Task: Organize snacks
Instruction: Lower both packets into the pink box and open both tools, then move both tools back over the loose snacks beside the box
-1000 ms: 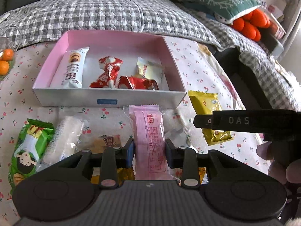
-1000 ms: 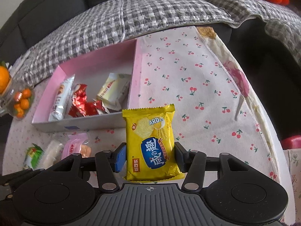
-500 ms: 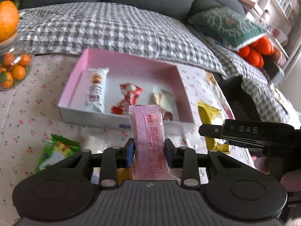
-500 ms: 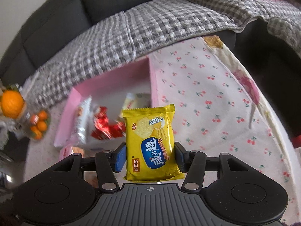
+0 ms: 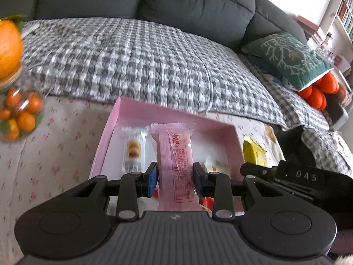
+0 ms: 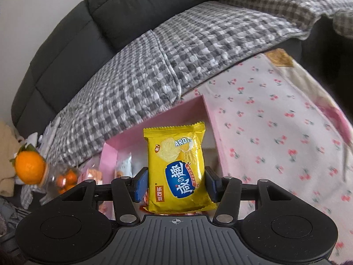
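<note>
My left gripper (image 5: pixel 175 180) is shut on a pink snack packet (image 5: pixel 176 167) and holds it above the near part of the pink box (image 5: pixel 106 132). A white cake-roll packet (image 5: pixel 133 152) lies in the box at the left; red and pale wrappers show partly behind the fingers. My right gripper (image 6: pixel 176 185) is shut on a yellow biscuit packet (image 6: pixel 178 170), held above the same pink box (image 6: pixel 209 119). The right gripper with its yellow packet (image 5: pixel 253 154) shows at the right of the left wrist view.
The box stands on a cherry-print tablecloth (image 6: pixel 275 137). A clear bowl of small oranges (image 5: pixel 19 117) sits at the left with a large orange (image 5: pixel 8 46) above it. A sofa with a grey checked blanket (image 5: pixel 132 61) lies behind, with a green cushion (image 5: pixel 291 59).
Both grippers have risen and moved forward over the pink box with their packets held. The loose snacks on the table in front of the box have dropped out of view.
</note>
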